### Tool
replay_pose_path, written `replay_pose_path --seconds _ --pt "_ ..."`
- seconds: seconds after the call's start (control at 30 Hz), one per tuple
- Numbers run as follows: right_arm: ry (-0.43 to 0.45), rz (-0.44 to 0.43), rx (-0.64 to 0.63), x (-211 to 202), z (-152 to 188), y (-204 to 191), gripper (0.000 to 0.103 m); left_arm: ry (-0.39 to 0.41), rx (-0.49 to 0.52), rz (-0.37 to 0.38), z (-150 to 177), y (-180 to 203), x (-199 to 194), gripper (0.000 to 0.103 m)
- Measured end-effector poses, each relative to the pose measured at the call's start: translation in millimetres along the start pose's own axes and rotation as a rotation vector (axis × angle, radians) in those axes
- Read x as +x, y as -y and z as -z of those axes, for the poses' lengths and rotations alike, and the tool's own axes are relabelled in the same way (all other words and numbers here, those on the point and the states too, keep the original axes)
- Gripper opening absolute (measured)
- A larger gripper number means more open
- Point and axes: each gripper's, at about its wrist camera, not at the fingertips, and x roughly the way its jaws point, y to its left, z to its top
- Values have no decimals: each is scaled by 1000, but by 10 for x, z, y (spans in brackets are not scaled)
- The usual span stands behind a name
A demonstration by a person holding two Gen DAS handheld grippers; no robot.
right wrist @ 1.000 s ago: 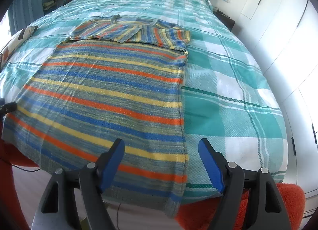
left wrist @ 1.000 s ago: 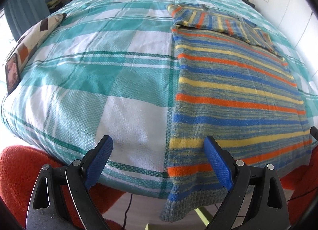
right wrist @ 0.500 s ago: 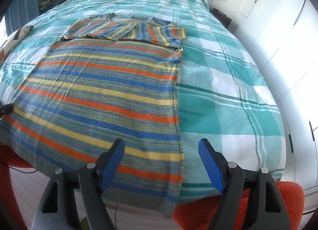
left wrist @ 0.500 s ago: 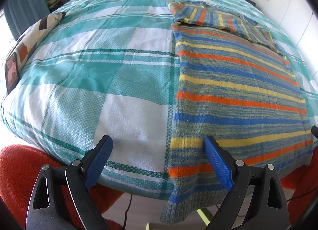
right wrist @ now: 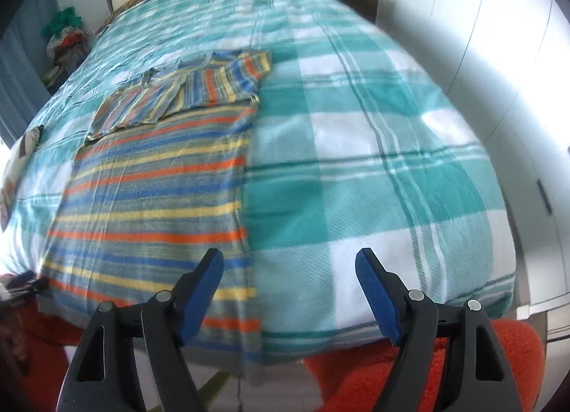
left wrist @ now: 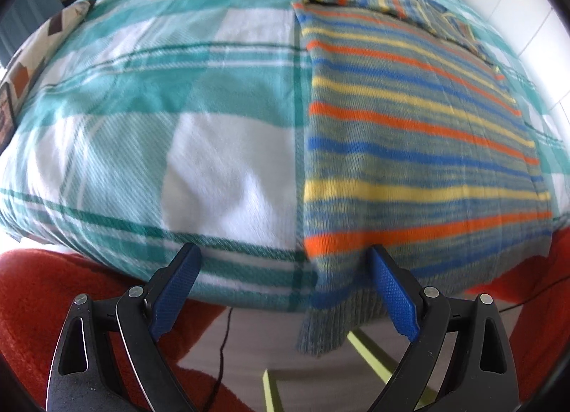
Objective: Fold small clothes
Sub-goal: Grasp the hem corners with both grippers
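A striped knit sweater (left wrist: pixel 409 134) in grey, blue, orange and yellow lies flat on the bed, sleeves folded across its far end, hem hanging over the near edge. My left gripper (left wrist: pixel 285 258) is open and empty, its jaws straddling the sweater's left hem corner at the bed edge. In the right wrist view the sweater (right wrist: pixel 153 205) fills the left half. My right gripper (right wrist: pixel 288 262) is open and empty, its jaws straddling the sweater's right edge near the hem.
The bed has a teal and white plaid cover (left wrist: pixel 160 109), also seen in the right wrist view (right wrist: pixel 374 169). A patterned cushion (left wrist: pixel 32 66) lies at the left edge. An orange rug (left wrist: pixel 42 305) lies below. White wardrobe doors (right wrist: pixel 498 55) stand at right.
Both grippers have moved down and closer to the bed's near edge. The right gripper has also swung rightwards, so the sweater now sits further left in its view. The sweater has not moved.
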Motion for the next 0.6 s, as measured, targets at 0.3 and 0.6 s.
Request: replay_pose_path --seconds 0.3,0.6 --pt "-319 -169 -54 478 331 -170 76 -36 68 58 77 229 12 84" --pt "-437 -283 -59 707 370 -291 5 -136 57 115 120 322 20 5"
